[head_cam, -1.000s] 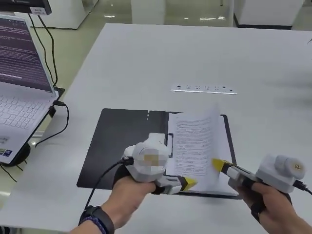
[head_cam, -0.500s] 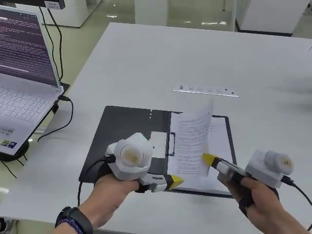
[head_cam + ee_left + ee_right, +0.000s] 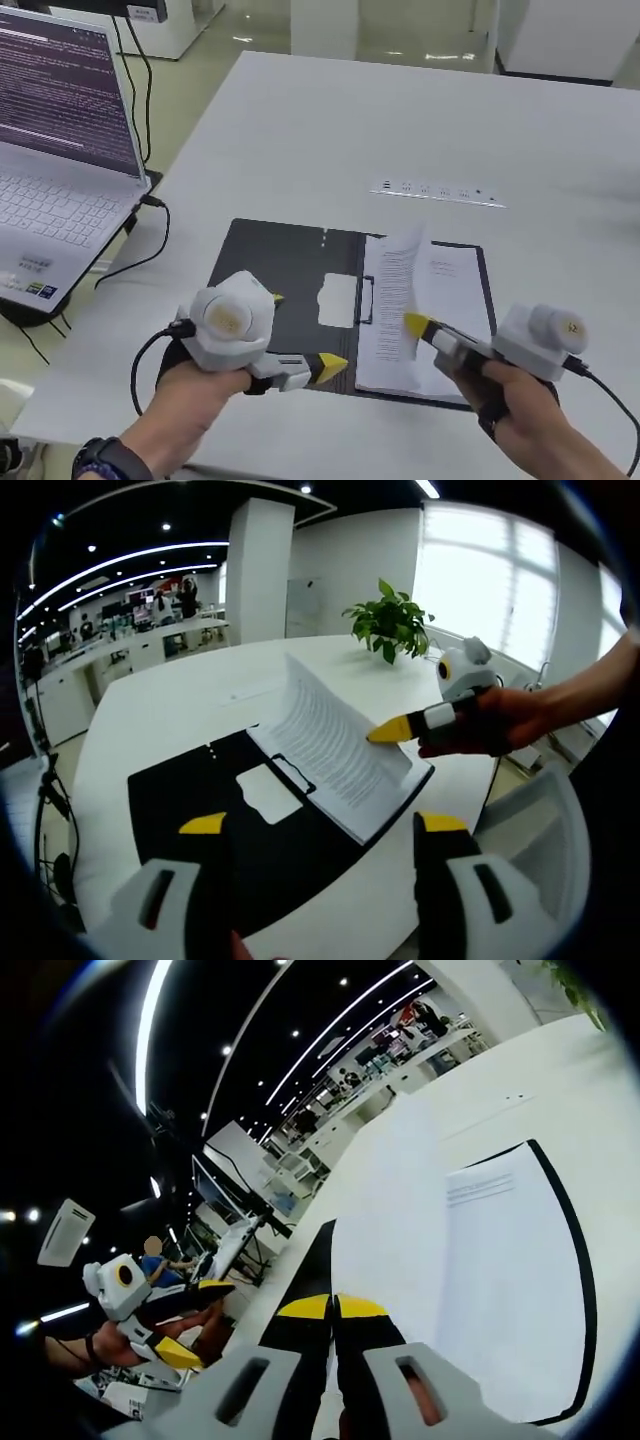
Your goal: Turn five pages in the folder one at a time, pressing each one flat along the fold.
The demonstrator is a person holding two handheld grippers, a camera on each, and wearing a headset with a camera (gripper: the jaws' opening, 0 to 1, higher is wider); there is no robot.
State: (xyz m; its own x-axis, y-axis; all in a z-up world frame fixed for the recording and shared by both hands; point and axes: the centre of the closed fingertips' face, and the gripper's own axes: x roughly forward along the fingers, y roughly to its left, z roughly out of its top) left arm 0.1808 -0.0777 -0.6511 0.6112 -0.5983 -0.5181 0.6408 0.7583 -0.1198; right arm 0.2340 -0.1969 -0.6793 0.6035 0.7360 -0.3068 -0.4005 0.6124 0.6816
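Head view, far left: I see an open laptop [image 3: 60,170] with its screen lit, just off the left edge of the white tabletop [image 3: 300,130].
Left tongs [image 3: 322,823]: spread wide with nothing between the yellow tips. They hover over the near left corner of the folder and touch no paper.
Folder [image 3: 270,270]: black, lying open and flat on the tabletop in front of me. The left inside cover is bare apart from a white label [image 3: 337,300]. The sheets are clipped on the right half.
Page [image 3: 398,290]: the top sheet is lifted off the stack and stands curled near the fold. Its printed side faces left and its lower edge meets my right tongs.
Stack [image 3: 455,290]: the remaining sheets lie flat under the raised page.
Right tongs [image 3: 335,1307]: the yellow tips are pressed together on the near edge of the page. In the left gripper view they come in from the right against the sheet.
Power strip [image 3: 440,190]: white, lying on the tabletop beyond the folder, well apart from it.
Plant [image 3: 390,630]: green, far behind the tabletop in the left gripper view.
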